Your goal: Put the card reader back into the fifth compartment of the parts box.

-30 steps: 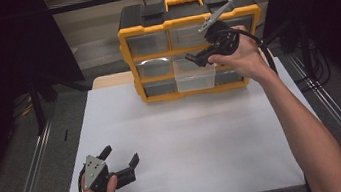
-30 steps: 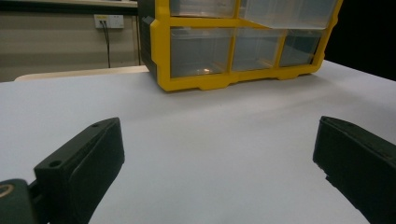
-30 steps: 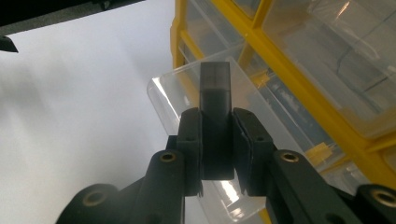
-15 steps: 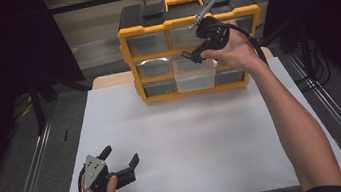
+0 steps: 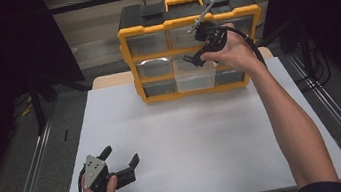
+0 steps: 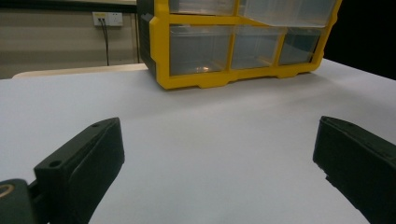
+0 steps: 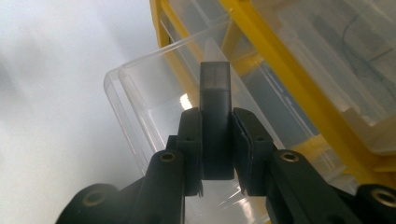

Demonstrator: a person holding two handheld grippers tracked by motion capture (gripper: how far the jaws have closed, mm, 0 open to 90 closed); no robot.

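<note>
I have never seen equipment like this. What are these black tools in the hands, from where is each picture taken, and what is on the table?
A person sits at a table and holds a hand-operated claw in each hand; there is no robot arm. The high view looks down from above the person's side. There the left claw rests low over the white table surface, jaws wide apart and empty. The right claw is raised at a yellow organizer box with clear drawers that stands at the far edge. One clear drawer is pulled out.

The other two pictures come from small cameras riding on the claws, looking along the jaws. In the right gripper view, the right claw is shut on a small grey block, held above the open drawer.
</note>
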